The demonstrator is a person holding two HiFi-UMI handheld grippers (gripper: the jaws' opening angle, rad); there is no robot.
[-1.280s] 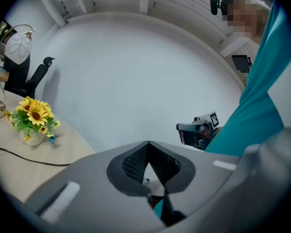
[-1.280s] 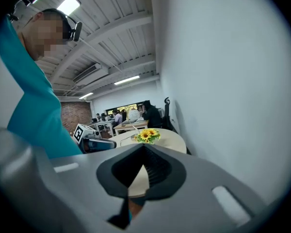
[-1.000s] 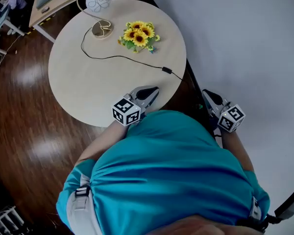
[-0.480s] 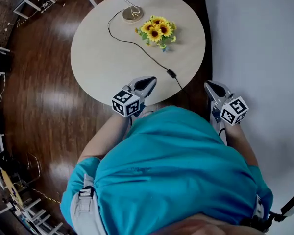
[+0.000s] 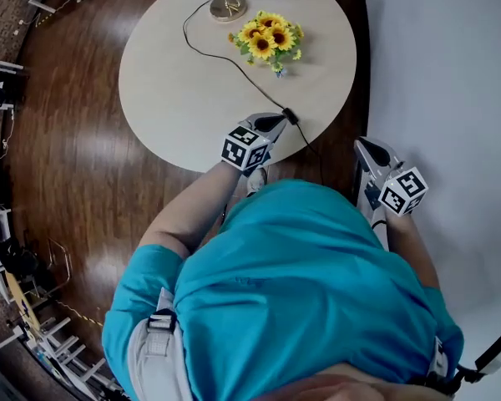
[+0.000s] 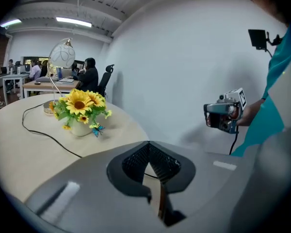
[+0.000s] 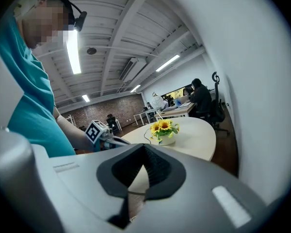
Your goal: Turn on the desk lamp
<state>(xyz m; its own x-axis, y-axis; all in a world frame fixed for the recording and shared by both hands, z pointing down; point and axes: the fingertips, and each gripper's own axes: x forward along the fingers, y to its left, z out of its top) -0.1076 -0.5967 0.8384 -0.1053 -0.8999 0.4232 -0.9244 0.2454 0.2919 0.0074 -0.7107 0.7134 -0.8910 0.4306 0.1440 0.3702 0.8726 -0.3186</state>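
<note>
The desk lamp stands at the round table's point(image 5: 167, 98) far side, its brass base point(image 5: 227, 7) in the head view. Its white globe shade point(image 6: 62, 55) shows no glow. A black cord point(image 5: 234, 63) runs from the base to an inline switch point(image 5: 290, 116) near the table's near edge. My left gripper point(image 5: 280, 120) is shut and empty, its tips just beside that switch. In its own view the left gripper point(image 6: 148, 143) points across the table. My right gripper point(image 5: 361, 144) hangs off the table by the wall, shut and empty, as its own view point(image 7: 144, 147) also shows.
A pot of sunflowers point(image 5: 267, 40) sits beside the cord, near the lamp base. A white wall point(image 5: 451, 82) closes the right side. Dark wood floor point(image 5: 58, 165) surrounds the table. Desks, chairs and seated people point(image 6: 89, 74) fill the room beyond.
My left gripper has moved forward and to the right over the table edge, up to the cord's switch. The right gripper has hardly moved. The head view has shifted a little.
</note>
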